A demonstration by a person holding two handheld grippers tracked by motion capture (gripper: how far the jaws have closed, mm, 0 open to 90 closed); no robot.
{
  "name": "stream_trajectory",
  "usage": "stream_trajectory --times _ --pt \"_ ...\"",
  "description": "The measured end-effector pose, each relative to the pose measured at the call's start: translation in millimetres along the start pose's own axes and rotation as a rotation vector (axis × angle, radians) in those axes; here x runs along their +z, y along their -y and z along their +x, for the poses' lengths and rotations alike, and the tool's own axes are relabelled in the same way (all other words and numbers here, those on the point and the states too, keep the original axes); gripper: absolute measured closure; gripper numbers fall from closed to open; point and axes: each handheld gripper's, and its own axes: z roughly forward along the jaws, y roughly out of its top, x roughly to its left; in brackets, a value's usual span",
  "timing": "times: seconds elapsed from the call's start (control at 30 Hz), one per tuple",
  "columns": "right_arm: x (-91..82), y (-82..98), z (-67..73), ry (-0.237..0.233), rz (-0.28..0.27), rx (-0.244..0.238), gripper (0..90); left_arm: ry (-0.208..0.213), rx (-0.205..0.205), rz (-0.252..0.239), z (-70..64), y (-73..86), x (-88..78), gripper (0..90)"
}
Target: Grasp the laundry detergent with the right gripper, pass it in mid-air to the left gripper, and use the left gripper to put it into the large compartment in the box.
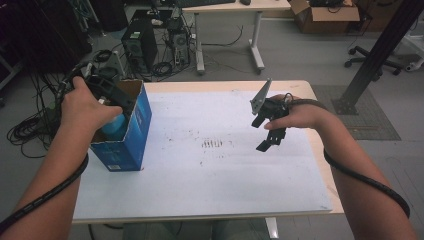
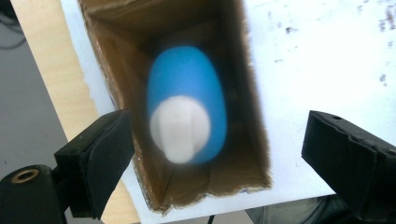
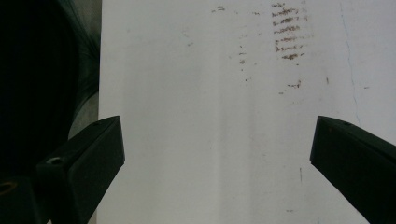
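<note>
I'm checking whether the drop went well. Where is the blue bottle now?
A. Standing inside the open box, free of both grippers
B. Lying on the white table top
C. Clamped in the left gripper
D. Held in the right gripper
A: the left gripper view looks down on the bottle inside the box, with the left gripper open above it, its jaws standing wide of the bottle.

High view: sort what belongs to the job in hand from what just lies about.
In the job: blue box, open on top; blue bottle with white cap inside it; left gripper open above it.

Lying about: right gripper, open over the white table; computer tower; cardboard box; desk.
</note>
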Motion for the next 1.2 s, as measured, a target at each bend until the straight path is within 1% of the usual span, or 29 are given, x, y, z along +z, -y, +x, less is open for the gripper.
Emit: stream_trajectory --times 0.1,0.13,0.23,0.33,0.43,0.5,0.57,0.6,0.67,0.73,0.83,0.87,0.93,0.97,1.0,1.03,1.07,1.13,1.17,1.2 --pt "-0.1 -1.0 0.1 0.001 -0.004 -0.005 3.0 0.006 0.036 -0.022 -7.4 -0.3 -8.9 9.4" --pt "-0.2 -1.3 0.3 0.001 -0.005 -0.005 3.1 0.007 0.057 -0.027 -9.8 -0.6 -11.3 8.7" --pt "-0.5 -1.8 0.7 0.004 -0.009 -0.009 3.1 0.005 0.096 -0.03 -17.3 -1.9 -18.3 5.4" --pt "-1.4 -1.4 1.2 0.006 -0.011 -0.006 3.1 0.018 0.137 -0.037 -24.9 -3.5 -25.5 3.2" --pt "-3.0 -0.2 1.2 0.01 -0.019 -0.006 3.0 0.026 0.189 -0.043 -33.1 -5.4 -31.1 0.3" --pt "-3.8 0.8 1.3 0.011 -0.023 -0.006 3.1 0.027 0.235 -0.047 -40.2 -6.5 -35.8 0.2" --pt "-4.9 1.5 1.6 0.014 -0.024 -0.004 3.0 0.031 0.266 -0.055 -46.2 -7.1 -39.5 0.2" --pt "-5.2 1.6 1.6 0.013 -0.024 -0.006 3.0 0.028 0.305 -0.06 -51.2 -7.9 -42.0 0.2" --pt "-6.6 1.4 1.8 0.016 -0.023 -0.008 3.0 0.022 0.358 -0.068 -59.0 -9.0 -46.6 0.2" --pt "-7.9 0.9 2.0 0.018 -0.024 -0.008 3.0 0.014 0.393 -0.07 -65.9 -9.8 -51.7 0.2" --pt "-9.7 -0.4 2.2 0.019 -0.023 -0.012 3.0 0.041 0.43 -0.074 -75.2 -10.6 -59.2 0.2" --pt "-10.2 -0.9 2.6 0.02 -0.023 -0.011 3.0 0.043 0.448 -0.074 -78.6 -11.0 -61.4 0.2" --pt "-11.4 -1.8 3.1 0.021 -0.022 -0.015 3.1 0.05 0.496 -0.059 -84.9 -12.2 -65.9 0.2" --pt "-12.1 -2.2 3.5 0.024 -0.024 -0.016 3.0 0.055 0.512 -0.058 -87.6 -12.4 -67.1 0.2" --pt "-12.6 -2.5 3.7 0.023 -0.026 -0.019 3.0 0.065 0.55 -0.054 -92.1 -13.0 -69.2 0.2" --pt "-13.5 -2.9 4.3 0.024 -0.03 -0.019 3.1 0.07 0.572 -0.051 -94.9 -13.2 -70.2 0.2" --pt "-14.1 -3.1 4.6 0.023 -0.03 -0.019 3.0 0.078 0.612 -0.052 -99.6 -13.4 -71.9 0.2" --pt "-14.7 -3.4 5.0 0.025 -0.03 -0.024 3.1 0.091 0.664 -0.055 -106.5 -13.2 -74.2 0.2" --pt "-15.0 -3.5 5.3 0.024 -0.028 -0.023 3.0 0.095 0.688 -0.06 -109.4 -12.9 -74.8 0.2" --pt "-15.1 -3.6 5.5 0.025 -0.027 -0.022 3.0 0.099 0.722 -0.071 -112.9 -12.1 -75.6 0.2"
